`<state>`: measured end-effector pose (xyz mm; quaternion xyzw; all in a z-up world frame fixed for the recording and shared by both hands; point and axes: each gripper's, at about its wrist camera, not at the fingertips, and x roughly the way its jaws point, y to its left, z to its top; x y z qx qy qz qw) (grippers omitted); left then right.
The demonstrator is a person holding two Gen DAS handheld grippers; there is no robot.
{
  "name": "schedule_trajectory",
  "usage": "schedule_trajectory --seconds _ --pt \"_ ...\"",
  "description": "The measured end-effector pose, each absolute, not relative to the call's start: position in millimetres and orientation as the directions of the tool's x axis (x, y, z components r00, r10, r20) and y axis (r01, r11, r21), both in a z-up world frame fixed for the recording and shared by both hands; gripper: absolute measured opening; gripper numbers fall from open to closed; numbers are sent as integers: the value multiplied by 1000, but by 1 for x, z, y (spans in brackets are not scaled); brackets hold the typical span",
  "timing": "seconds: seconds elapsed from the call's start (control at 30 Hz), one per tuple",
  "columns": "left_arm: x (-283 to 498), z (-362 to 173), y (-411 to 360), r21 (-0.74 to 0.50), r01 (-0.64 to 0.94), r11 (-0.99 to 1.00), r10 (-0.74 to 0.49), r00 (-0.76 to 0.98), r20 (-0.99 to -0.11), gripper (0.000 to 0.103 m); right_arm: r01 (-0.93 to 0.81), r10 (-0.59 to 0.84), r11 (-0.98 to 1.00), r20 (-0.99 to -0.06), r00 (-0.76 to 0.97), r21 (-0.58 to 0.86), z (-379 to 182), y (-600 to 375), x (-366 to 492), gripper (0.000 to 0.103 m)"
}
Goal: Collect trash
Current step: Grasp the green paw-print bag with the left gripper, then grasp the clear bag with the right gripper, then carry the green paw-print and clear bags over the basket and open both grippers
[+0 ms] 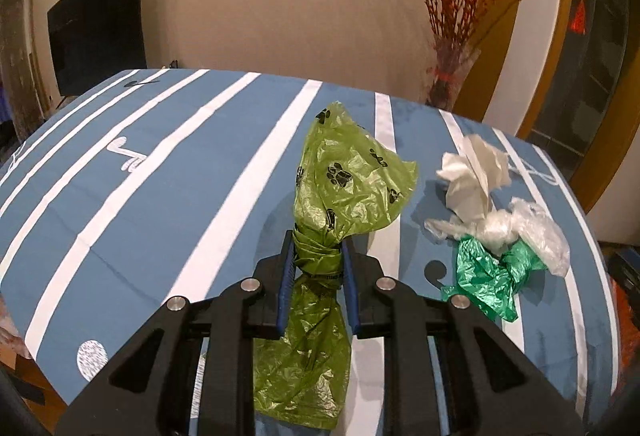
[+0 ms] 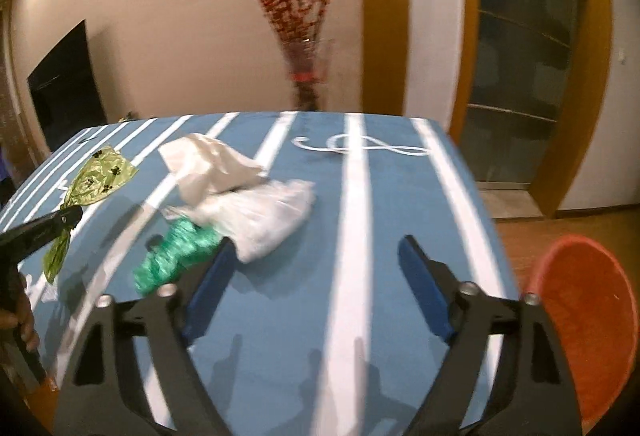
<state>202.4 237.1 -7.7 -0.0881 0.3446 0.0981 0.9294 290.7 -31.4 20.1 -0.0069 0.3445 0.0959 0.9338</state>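
While left gripper (image 1: 318,248) pinches green bag (image 1: 344,172) | bin (image 2: 584,336) right-view only

Black gripper (image 2: 314,260) frames, blue jaws, silver screws (image 1: 385,283).

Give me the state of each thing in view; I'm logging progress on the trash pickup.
Left gripper: shut on the paw-print bag.
Paw-print bag: pinched at its twisted middle.
Right gripper: open, empty.
White paper: crumpled, on the tablecloth.
Clear plastic: crumpled, loose.
Dark green plastic: crumpled, loose.
Orange bin: beside the table; contents unclear.
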Motion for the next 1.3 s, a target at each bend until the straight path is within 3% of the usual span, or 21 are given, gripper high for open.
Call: schedule_trajectory --seconds 0.2,0.37,0.47,0.5,0.53,0.83,1.3 --pt "202 -4 245 -129 -237 963 100 756 -646 21 -255 240 963 -703 669 86 1 17 342 61" --pt "204 -7 251 -147 -238 960 88 757 -647 21 -258 161 966 -773 613 -3 -32 37 369 59" --pt "204 -9 252 -151 -236 960 83 755 -651 21 -263 182 964 -782 596 23 -37 29 367 31" --pt "205 -10 252 -152 -236 960 82 753 -652 21 -259 174 966 -783 597 18 -35 26 365 12" --pt "205 -12 251 -155 -236 959 79 751 -655 21 -255 175 967 -777 604 19 -31 21 363 9" --pt "200 -5 237 -162 -214 963 61 764 -642 21 -212 194 975 -707 680 64 5 -16 337 5" --pt "184 27 169 -165 -76 983 -39 798 -601 21 -64 81 997 -621 779 50 43 -102 276 5"
